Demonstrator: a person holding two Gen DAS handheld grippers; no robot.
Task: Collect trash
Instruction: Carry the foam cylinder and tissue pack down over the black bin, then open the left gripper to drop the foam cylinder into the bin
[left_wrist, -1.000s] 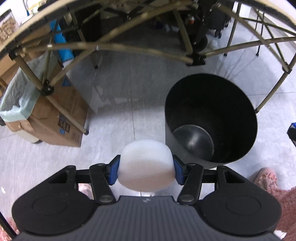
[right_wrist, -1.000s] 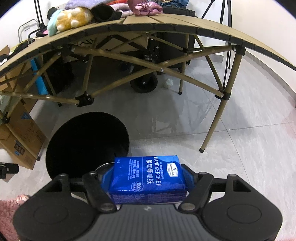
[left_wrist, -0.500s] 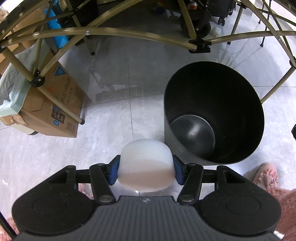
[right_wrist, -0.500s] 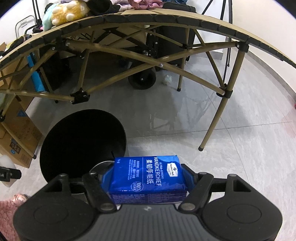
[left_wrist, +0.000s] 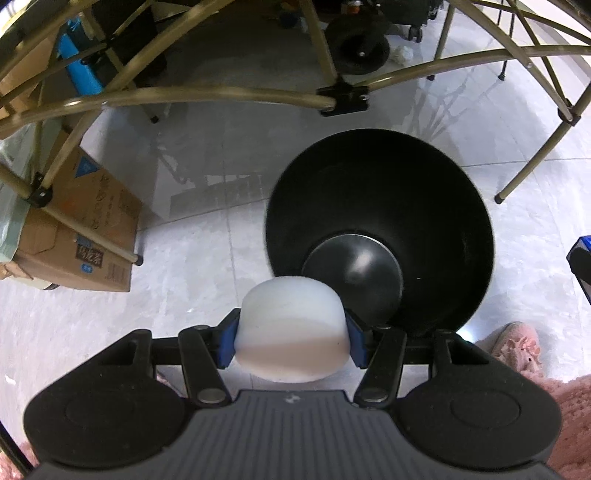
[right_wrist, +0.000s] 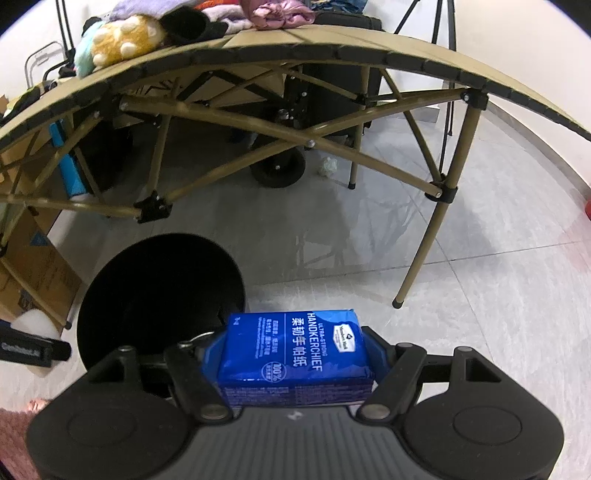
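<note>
My left gripper (left_wrist: 292, 341) is shut on a white foam block (left_wrist: 291, 325), its blue pads pressing both sides. It hangs just over the near left rim of a black trash bin (left_wrist: 443, 229) standing on the floor, whose round bottom shows bare. My right gripper (right_wrist: 295, 360) is shut on a blue handkerchief tissue pack (right_wrist: 295, 347), beside the right rim of the same black bin (right_wrist: 159, 288). The foam block (right_wrist: 33, 321) and the left gripper show at the left edge of the right wrist view.
A tan folding table (right_wrist: 332, 55) with crossed legs stands over the floor behind the bin, piled with plush toys and clothes. Cardboard boxes (left_wrist: 81, 236) sit at the left. A pink slipper (left_wrist: 517, 347) is near the bin. A crumpled paper ball (right_wrist: 328, 166) lies under the table.
My left gripper has carried the foam block toward the bin, now at its rim and looking further into it. The right gripper and tissue pack have stayed put.
</note>
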